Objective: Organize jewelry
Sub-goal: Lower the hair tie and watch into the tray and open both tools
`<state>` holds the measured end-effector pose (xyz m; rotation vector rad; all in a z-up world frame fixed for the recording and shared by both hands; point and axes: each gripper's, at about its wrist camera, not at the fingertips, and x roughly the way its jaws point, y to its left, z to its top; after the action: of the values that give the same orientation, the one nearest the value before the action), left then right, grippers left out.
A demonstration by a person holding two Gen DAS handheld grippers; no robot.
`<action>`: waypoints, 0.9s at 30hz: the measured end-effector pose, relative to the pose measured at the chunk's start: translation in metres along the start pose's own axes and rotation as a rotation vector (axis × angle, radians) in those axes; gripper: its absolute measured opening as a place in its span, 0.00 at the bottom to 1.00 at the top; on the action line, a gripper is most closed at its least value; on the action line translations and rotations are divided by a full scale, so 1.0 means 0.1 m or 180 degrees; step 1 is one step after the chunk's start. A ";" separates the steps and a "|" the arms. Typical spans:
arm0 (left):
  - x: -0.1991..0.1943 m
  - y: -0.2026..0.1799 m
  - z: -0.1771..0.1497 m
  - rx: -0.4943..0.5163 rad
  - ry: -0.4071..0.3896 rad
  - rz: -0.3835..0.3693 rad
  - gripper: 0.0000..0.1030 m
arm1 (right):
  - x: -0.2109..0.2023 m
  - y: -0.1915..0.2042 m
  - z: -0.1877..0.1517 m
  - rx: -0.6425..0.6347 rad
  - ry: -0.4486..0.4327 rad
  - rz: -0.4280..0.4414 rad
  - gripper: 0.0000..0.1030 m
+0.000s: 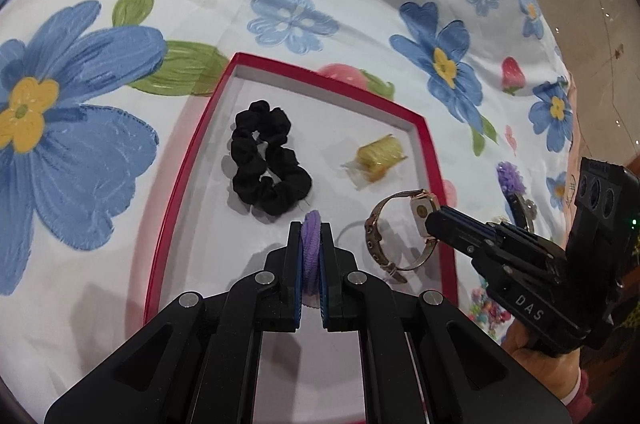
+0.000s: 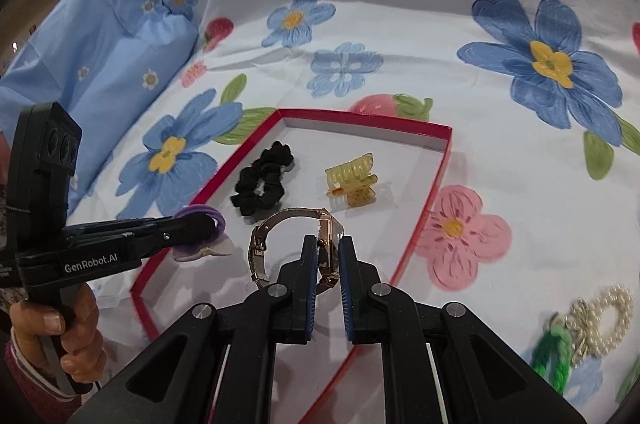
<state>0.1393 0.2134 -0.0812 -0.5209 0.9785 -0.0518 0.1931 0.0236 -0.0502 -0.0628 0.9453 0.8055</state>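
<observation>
- While the red-edged tray (image 1: 430, 144) is used as landmark, a purple hair tie (image 1: 311, 256) is pinched by the left gripper (image 1: 311, 228) over its near part.
- A rose-gold watch (image 2: 320, 244) is clamped by the right gripper (image 2: 326, 244) just inside the tray's right rim.
- Free floor is seen between the black scrunchie (image 1: 268, 160) and yellow hair claw (image 1: 378, 158).

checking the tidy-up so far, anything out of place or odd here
Nothing damaged. A pearl ring and a green tie lie on the bedspread outside the red box. The watch in the right gripper stands on edge.

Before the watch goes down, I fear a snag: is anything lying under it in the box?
Nothing visible: the watch in the right hand-held gripper hangs over bare floor of the red box; scrunchie and claw clip lie farther back.
</observation>
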 end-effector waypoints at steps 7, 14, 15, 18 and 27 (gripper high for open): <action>0.23 0.08 0.04 -0.0052 0.0155 0.0081 0.05 | 0.29 0.02 0.07 -0.0165 0.0215 -0.0130 0.10; 0.27 0.12 0.03 -0.0052 0.0177 0.0143 0.07 | 0.38 -0.01 0.10 -0.0202 0.0281 -0.0162 0.10; 0.27 0.11 0.03 -0.0040 0.0174 0.0155 0.07 | 0.39 -0.01 0.10 -0.0204 0.0285 -0.0159 0.10; 0.27 0.10 0.03 -0.0014 0.0166 0.0215 0.15 | 0.39 -0.01 0.10 -0.0189 0.0290 -0.0135 0.11; 0.14 0.06 0.01 -0.0030 0.0092 0.0273 0.38 | 0.24 -0.04 0.12 -0.0069 0.0154 -0.0053 0.15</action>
<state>0.1468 0.2150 -0.0943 -0.4876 1.0288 0.0222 0.2120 0.0398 -0.0622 -0.1093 0.9805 0.8020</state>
